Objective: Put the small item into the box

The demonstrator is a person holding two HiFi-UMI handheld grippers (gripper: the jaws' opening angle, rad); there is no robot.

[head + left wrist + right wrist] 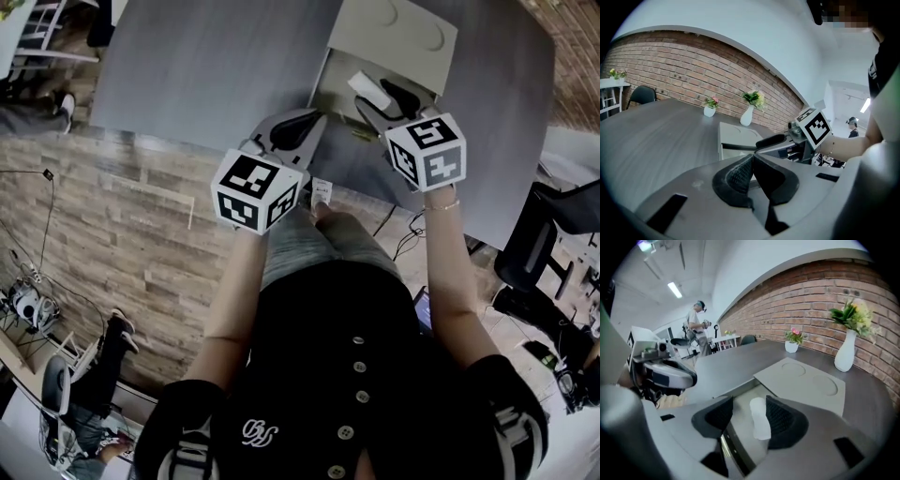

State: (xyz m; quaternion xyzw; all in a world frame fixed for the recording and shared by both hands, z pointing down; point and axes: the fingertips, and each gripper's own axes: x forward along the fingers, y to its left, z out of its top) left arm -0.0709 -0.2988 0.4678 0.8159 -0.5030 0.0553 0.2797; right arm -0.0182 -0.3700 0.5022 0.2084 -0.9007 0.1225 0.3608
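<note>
Small item [760, 420] between parted right gripper [749, 405] jaws (gap unseen overhead).

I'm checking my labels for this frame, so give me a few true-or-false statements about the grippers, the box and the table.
1. The left gripper is shut and empty. True.
2. The right gripper is clamped shut. False: its jaws stand apart, with the small white oblong item between them.
3. The pale grey box is closed. False: its flat lid is folded back, open.
4. A white vase with greenery stands on the grey table. True.
</note>
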